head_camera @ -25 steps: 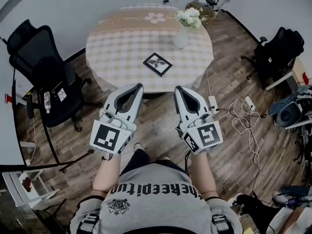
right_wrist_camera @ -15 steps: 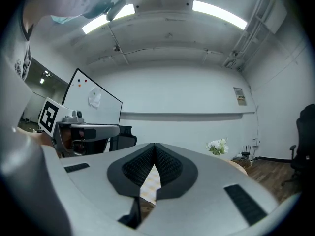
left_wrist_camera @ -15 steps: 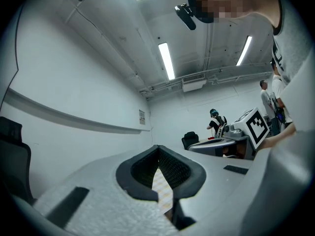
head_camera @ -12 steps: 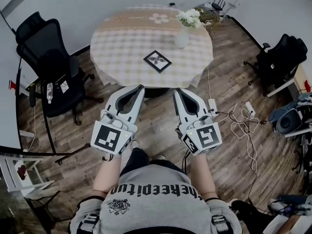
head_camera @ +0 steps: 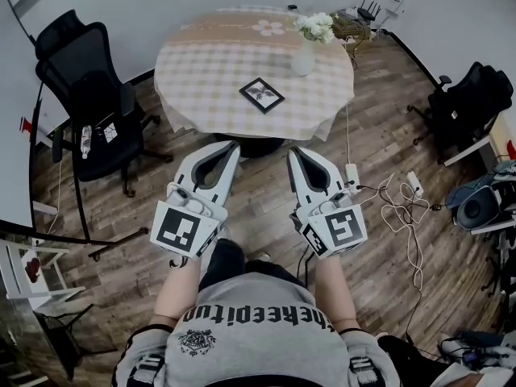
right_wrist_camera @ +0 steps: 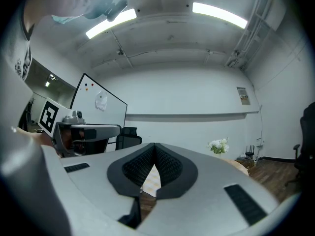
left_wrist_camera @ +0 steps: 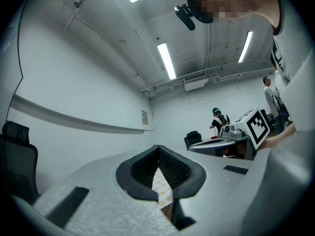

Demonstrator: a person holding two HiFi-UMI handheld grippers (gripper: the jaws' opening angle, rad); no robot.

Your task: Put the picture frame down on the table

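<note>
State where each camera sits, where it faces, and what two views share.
Head view: on the person's head, facing steeply down at the round checked-cloth table, black picture frame, left gripper and right gripper.
Left gripper view: on that gripper, facing along its closed jaws to a white wall.
Right gripper view: on that gripper, facing along its closed jaws to the white flowers.
Shared: head and right gripper views both show the flowers.

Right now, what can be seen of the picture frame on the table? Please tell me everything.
The picture frame is small and square, with a thin dark border, a white mat and a dark picture in the middle. It lies flat, face up, turned cornerwise, on the checked cloth of the round table, near its front edge. Nothing but the cloth touches it.
</note>
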